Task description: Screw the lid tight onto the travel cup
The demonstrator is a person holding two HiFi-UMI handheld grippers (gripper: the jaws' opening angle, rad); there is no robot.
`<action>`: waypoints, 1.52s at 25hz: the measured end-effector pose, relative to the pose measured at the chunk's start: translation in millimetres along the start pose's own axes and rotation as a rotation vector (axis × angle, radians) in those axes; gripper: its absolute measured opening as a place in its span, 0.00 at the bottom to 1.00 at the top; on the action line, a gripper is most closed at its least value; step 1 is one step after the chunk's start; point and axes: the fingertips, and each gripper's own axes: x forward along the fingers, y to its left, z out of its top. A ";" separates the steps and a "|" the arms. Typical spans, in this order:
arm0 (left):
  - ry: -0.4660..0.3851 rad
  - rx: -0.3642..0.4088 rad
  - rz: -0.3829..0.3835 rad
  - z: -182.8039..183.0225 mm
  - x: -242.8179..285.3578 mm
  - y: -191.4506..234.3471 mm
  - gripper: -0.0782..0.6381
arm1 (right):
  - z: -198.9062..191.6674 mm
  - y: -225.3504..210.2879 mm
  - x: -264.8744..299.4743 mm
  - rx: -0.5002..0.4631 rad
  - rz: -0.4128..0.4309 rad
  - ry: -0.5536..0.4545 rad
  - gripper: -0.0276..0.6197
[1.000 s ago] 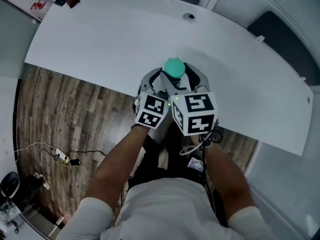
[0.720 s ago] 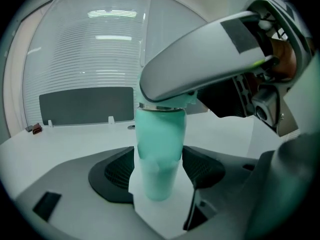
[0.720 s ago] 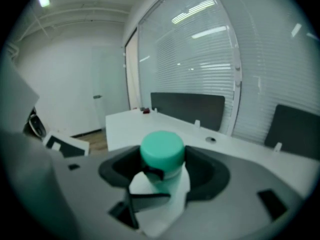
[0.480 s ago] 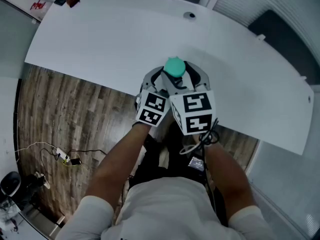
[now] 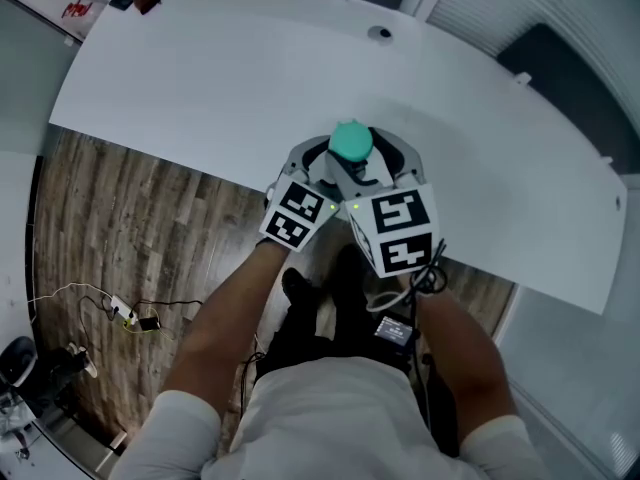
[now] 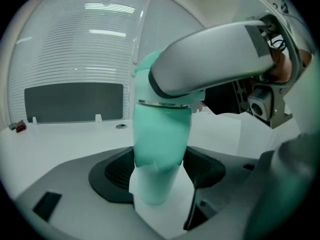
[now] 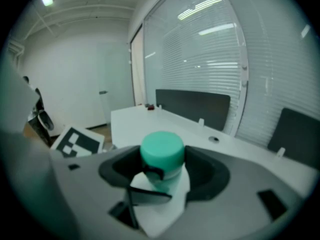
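Note:
A teal travel cup [image 5: 350, 142] stands upright near the front edge of the white table [image 5: 200, 78]. Its body [image 6: 160, 134] rises between the dark pads of my left gripper [image 6: 160, 170], whose jaws have just been opening and stand wide around it. In the head view the left gripper [image 5: 325, 164] reaches in from the lower left. The right gripper [image 7: 162, 173] sits higher, its pads closed against the sides of the round lid [image 7: 161, 151]. One grey jaw of the right gripper [image 6: 210, 59] crosses the lid in the left gripper view.
A round cable hole [image 5: 378, 34] lies at the table's back, and small dark items [image 5: 140, 0] sit on its far left corner. Wooden floor [image 5: 130, 218] with a power strip and cables [image 5: 130, 316] is below the table edge. Window blinds run behind the table.
The left gripper's marker cube has tilted and slid a little down and left. The right cube has shifted slightly. The cup stays where it was.

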 end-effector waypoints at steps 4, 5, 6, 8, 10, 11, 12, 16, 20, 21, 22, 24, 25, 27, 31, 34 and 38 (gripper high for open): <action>0.009 0.068 -0.138 -3.3 -6.8 -8.5 0.55 | -1.2 10.3 -4.5 -0.083 0.105 -0.007 0.49; 0.015 0.087 -0.174 -4.3 -8.7 -10.7 0.55 | -2.0 12.6 -6.2 -0.104 0.131 -0.007 0.49; 0.025 0.103 -0.207 -5.2 -10.2 -13.0 0.55 | -2.9 14.5 -7.9 -0.118 0.148 -0.007 0.49; 0.047 0.131 -0.239 -5.7 -11.7 -15.8 0.55 | -4.3 16.1 -9.7 -0.128 0.153 -0.005 0.49; 0.051 0.156 -0.207 -4.4 -13.5 -15.7 0.55 | -5.6 15.8 -10.4 -0.127 0.131 0.011 0.49; 0.042 0.159 -0.172 -3.6 -15.1 -15.1 0.55 | -6.5 15.4 -11.1 -0.124 0.117 0.026 0.49; 0.027 0.152 -0.132 -3.0 -17.0 -14.1 0.55 | -7.1 15.1 -11.8 -0.115 0.102 0.039 0.49; -0.018 0.046 0.029 -6.2 -17.4 -8.8 0.55 | -5.9 14.8 -11.1 -0.053 0.047 0.046 0.49; -0.011 0.010 0.120 -10.5 -10.7 -6.5 0.55 | -6.0 14.4 -11.3 -0.021 -0.001 0.041 0.49; -0.005 0.011 0.117 -11.4 -10.3 -6.6 0.55 | -6.2 14.5 -11.4 -0.021 0.000 0.040 0.49; 0.000 0.015 0.103 -11.2 -10.7 -7.2 0.55 | -6.3 14.8 -11.6 -0.025 0.008 0.038 0.49; 0.006 0.033 0.057 -10.4 -11.7 -9.3 0.55 | -6.7 16.0 -12.6 -0.052 0.039 0.033 0.49; 0.012 0.048 0.027 -10.7 -11.9 -10.9 0.55 | -7.2 16.7 -13.3 -0.072 0.057 0.030 0.49; 0.026 0.084 -0.045 -12.6 -13.0 -15.1 0.55 | -8.6 19.3 -14.7 -0.106 0.100 0.024 0.49; 0.054 0.157 -0.196 -14.3 -14.1 -19.8 0.55 | -8.2 23.6 -14.1 -0.142 0.171 -0.004 0.49; 0.071 0.177 -0.207 -14.2 -15.3 -20.0 0.55 | -9.6 24.0 -13.3 -0.134 0.159 0.002 0.49; 0.022 0.110 -0.060 -15.6 -20.7 -16.8 0.55 | -12.0 21.3 -15.0 -0.114 0.093 0.042 0.49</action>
